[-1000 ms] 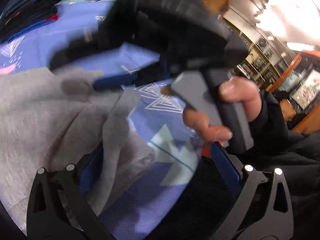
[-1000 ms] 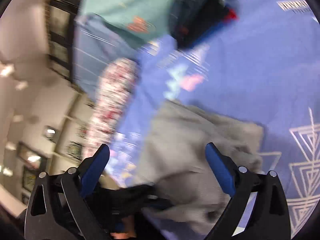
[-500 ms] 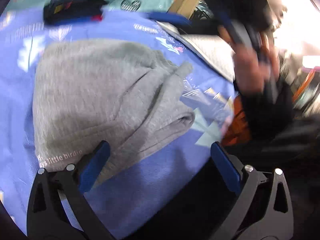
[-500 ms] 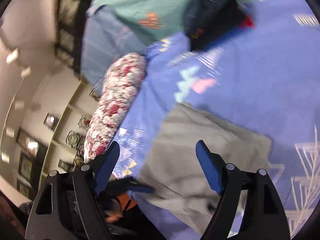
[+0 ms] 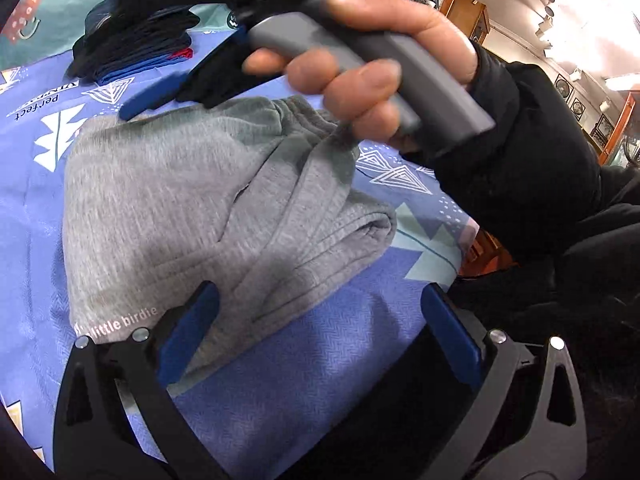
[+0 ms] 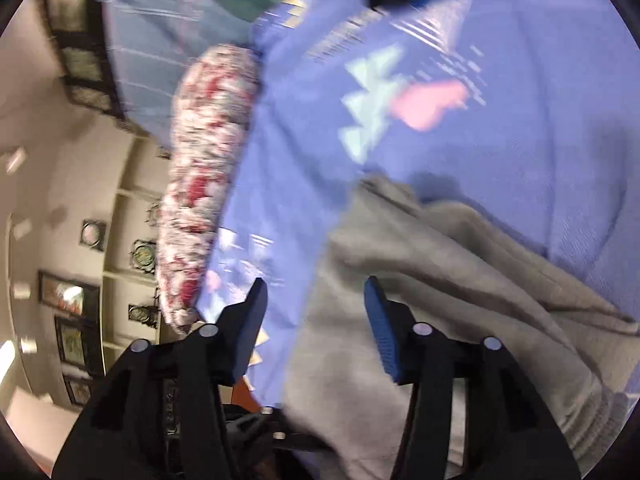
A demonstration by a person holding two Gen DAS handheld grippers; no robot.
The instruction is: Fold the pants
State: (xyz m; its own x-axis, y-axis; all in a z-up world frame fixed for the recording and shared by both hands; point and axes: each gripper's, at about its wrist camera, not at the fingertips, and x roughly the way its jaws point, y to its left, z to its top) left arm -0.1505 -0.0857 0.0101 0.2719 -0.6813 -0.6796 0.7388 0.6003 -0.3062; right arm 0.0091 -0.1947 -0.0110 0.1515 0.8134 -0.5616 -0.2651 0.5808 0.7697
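Grey sweatpants point(image 5: 192, 208) lie folded in a thick bundle on the blue patterned sheet point(image 5: 320, 360); small white lettering shows near their front corner. My left gripper point(image 5: 318, 320) hovers open over the bundle's near edge with nothing between its pads. A hand point(image 5: 360, 76) in a black sleeve holds the right gripper's grey handle across the far side of the pants. In the right wrist view the right gripper point(image 6: 316, 304) is closing its jaws above the pants' point(image 6: 440, 320) side edge, which shows in the gap; the pads do not press on it.
A stack of dark folded clothes point(image 5: 132, 52) lies on the sheet beyond the pants, with teal fabric point(image 5: 40, 32) behind it. A red-and-white flowered pillow point(image 6: 204, 184) lies along the bed's edge. Shelves with framed pictures point(image 6: 92, 236) line the walls.
The right hand has swung back over the far side of the pants, its jaws narrower than before. The left gripper turned onto the bundle a second ago and has since held still.
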